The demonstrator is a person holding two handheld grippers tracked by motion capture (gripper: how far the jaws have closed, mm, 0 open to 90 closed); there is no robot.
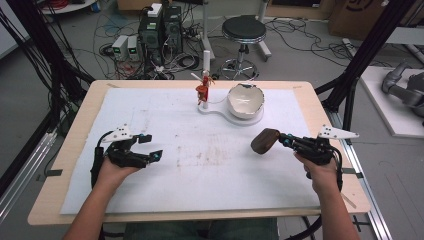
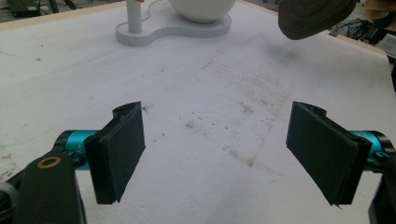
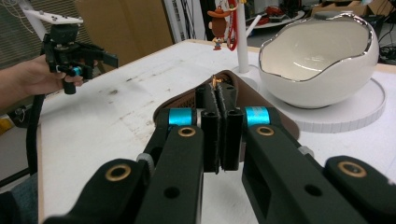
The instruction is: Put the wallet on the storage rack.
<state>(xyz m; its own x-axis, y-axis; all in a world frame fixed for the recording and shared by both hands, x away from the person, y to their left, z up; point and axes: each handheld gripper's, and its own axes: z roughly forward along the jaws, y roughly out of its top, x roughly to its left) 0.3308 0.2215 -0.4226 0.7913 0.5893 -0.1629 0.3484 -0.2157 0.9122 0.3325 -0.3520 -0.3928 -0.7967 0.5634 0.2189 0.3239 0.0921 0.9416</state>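
Tongs on the right (image 1: 281,140) pinched a brown leather pouch (image 1: 264,141), held above the white worktop (image 1: 165,125), near the eggshell-shaped bowl (image 1: 245,100) on its side toward the person. Left tongs (image 1: 150,146) stood spread and empty, well apart from that bowl.

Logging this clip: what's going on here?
A person works two grippers over a white mat. The right gripper is shut on a brown pouch, held off the mat short of the egg-shaped bowl on its white stand. The left gripper is open, with nothing between its jaws.
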